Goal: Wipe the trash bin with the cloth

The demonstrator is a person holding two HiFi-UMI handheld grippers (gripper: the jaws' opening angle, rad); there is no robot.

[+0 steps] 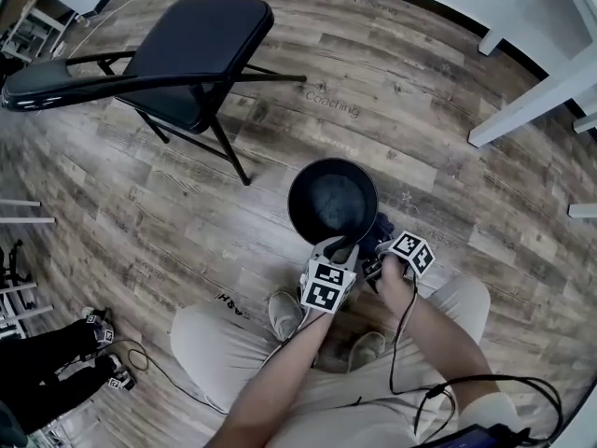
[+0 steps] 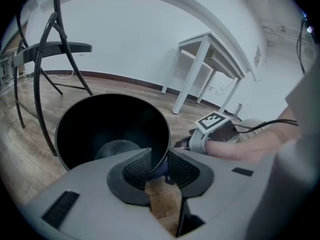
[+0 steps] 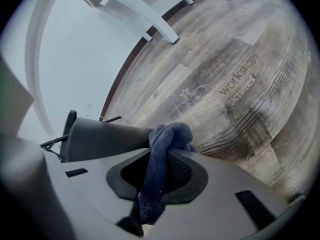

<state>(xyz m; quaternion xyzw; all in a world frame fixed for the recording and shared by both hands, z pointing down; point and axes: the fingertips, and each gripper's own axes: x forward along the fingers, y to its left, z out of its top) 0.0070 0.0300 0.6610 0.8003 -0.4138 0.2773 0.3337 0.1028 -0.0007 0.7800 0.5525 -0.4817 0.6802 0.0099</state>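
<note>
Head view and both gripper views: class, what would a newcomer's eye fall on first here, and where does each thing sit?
The black trash bin stands open on the wood floor at the middle of the head view, and the left gripper pinches its near rim. By the bin's outer wall, the right gripper clamps a bunched dark blue cloth. A black folding chair stands farther back at the left.

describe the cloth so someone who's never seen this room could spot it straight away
On the wooden floor, near the folding chair, stands a round black trash bin. At its outer wall the right gripper pinches the cloth: a dark blue rag bunched into a knot, the only blue thing there.
</note>
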